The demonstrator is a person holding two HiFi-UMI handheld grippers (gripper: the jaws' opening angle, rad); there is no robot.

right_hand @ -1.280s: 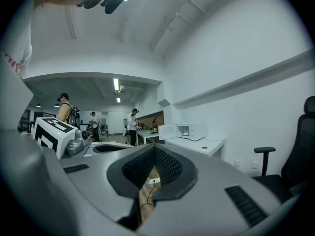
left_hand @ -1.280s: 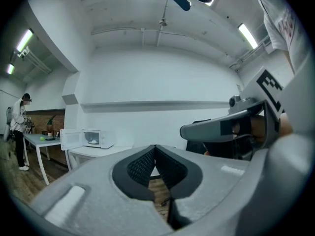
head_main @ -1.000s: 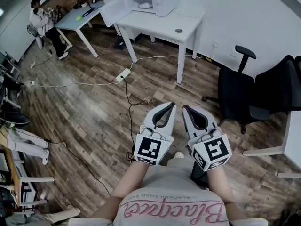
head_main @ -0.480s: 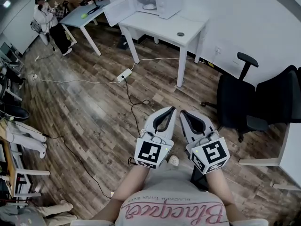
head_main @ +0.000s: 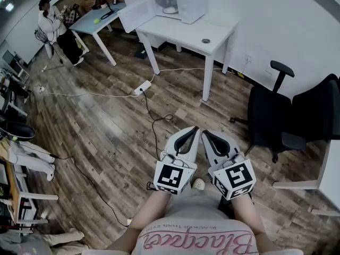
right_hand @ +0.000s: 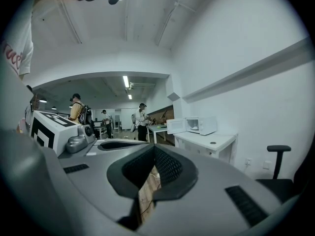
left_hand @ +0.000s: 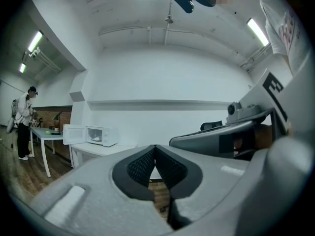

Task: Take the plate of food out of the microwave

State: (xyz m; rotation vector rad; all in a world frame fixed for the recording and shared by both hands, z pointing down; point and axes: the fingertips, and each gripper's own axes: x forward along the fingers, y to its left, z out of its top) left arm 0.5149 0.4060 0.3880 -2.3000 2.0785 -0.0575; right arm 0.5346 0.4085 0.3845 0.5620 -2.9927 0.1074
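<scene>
Plate (head_main: 170,9) in far open microwave (head_main: 194,6): likely stiff, breakable, best pinched at its rim. Left claw (head_main: 194,130), right claw (head_main: 207,134) closed, empty.

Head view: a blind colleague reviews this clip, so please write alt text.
A person holds the left hand-held gripper and right hand-held gripper side by side, both shut and empty, over a wood floor. Across the room, a microwave with its door open stands on a white table.
</scene>
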